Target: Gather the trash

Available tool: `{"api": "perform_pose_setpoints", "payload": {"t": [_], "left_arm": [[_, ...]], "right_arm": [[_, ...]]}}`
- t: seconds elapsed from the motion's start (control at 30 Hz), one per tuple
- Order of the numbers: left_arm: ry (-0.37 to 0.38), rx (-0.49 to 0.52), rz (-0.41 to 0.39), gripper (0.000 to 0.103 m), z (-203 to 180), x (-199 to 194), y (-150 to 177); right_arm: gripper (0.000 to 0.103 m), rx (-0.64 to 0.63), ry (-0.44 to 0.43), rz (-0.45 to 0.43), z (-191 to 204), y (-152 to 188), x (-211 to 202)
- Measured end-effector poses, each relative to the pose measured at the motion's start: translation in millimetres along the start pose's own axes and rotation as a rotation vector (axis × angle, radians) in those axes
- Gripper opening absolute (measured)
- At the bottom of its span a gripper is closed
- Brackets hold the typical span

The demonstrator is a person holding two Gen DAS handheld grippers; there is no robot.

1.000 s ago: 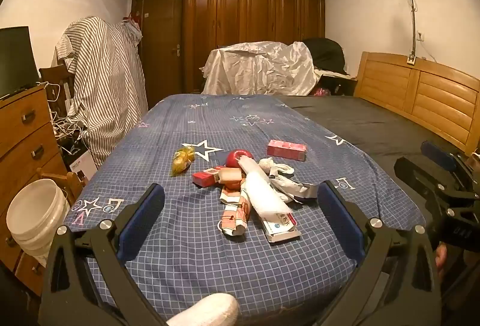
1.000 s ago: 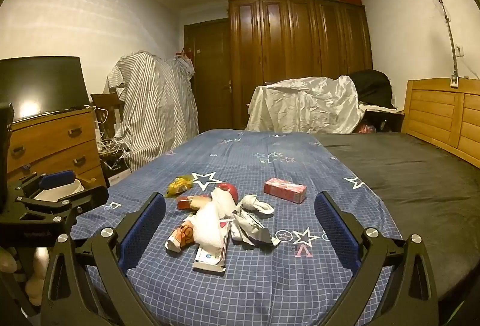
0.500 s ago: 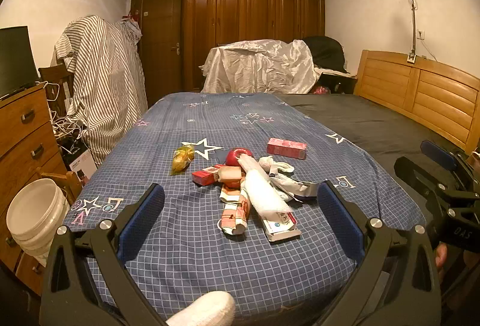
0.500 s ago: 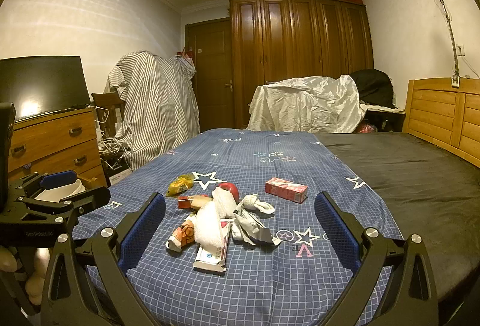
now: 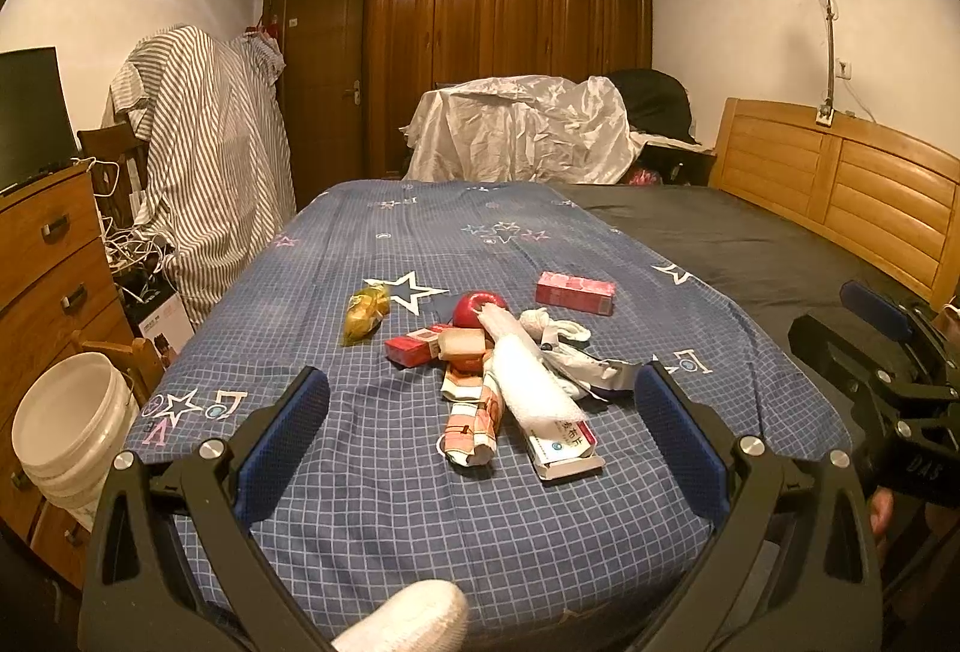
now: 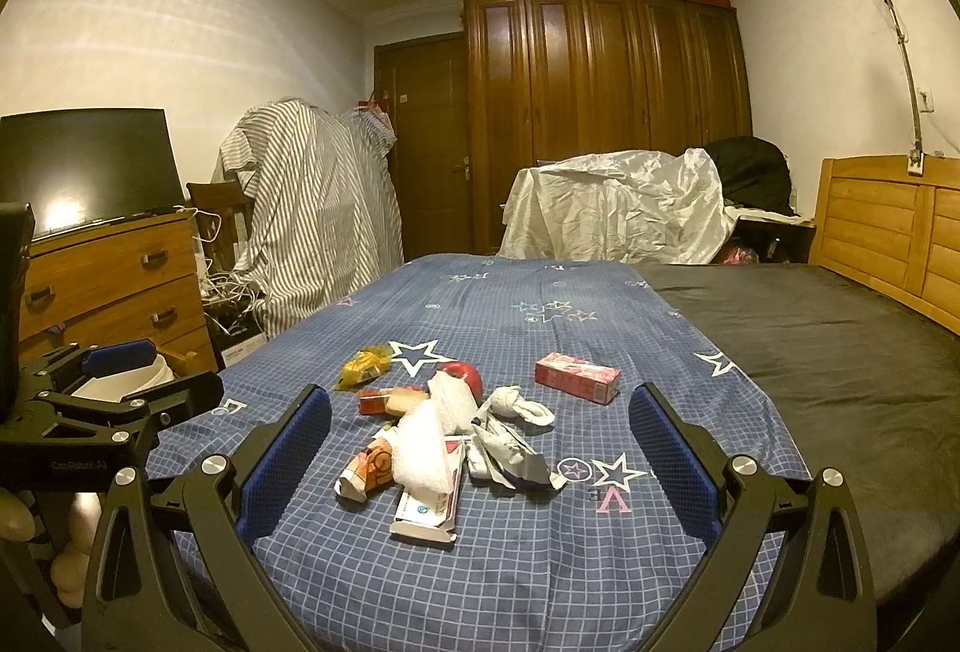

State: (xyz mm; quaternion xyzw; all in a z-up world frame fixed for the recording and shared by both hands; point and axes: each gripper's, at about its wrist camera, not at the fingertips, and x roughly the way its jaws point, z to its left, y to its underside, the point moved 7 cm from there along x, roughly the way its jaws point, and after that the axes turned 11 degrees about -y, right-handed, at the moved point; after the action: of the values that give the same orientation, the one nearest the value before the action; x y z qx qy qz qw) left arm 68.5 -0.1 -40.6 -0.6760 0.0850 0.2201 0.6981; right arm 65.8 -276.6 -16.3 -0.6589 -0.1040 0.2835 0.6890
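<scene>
Left wrist, trash pile (image 5: 510,376) beyond left tool (image 5: 480,433)

White bucket (image 5: 72,430): lower part cut off behind left gripper (image 5: 480,424) frame. Toothpaste box (image 5: 564,451): print too small to read. Apple (image 5: 474,308): partly covered by white foam wrap (image 5: 528,382).

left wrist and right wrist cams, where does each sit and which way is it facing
Left wrist: on the open left gripper at the bed's near end, facing the trash pile; right gripper and a fingertip show at right.
Right wrist: on the open right gripper, further right, same heading; left gripper and fingers show at left.
Shared: the pile, pink box, white bucket, wardrobe.
</scene>
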Motion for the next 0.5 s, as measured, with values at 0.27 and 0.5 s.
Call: {"api": "perform_pose_setpoints", "payload": {"t": [0.27,0.5], "left_arm": [[-0.001,-0.001,0.003,0.098,1.5,-0.4,0.6],[-0.001,-0.001,0.005,0.098,1.8,-0.5,1.3]], "right_arm": [[0.099,0.001,-0.005,-0.001,0.9,-0.3,0.6],[0.099,0.000,-0.006,-0.001,1.6,-0.8,0.3]]}}
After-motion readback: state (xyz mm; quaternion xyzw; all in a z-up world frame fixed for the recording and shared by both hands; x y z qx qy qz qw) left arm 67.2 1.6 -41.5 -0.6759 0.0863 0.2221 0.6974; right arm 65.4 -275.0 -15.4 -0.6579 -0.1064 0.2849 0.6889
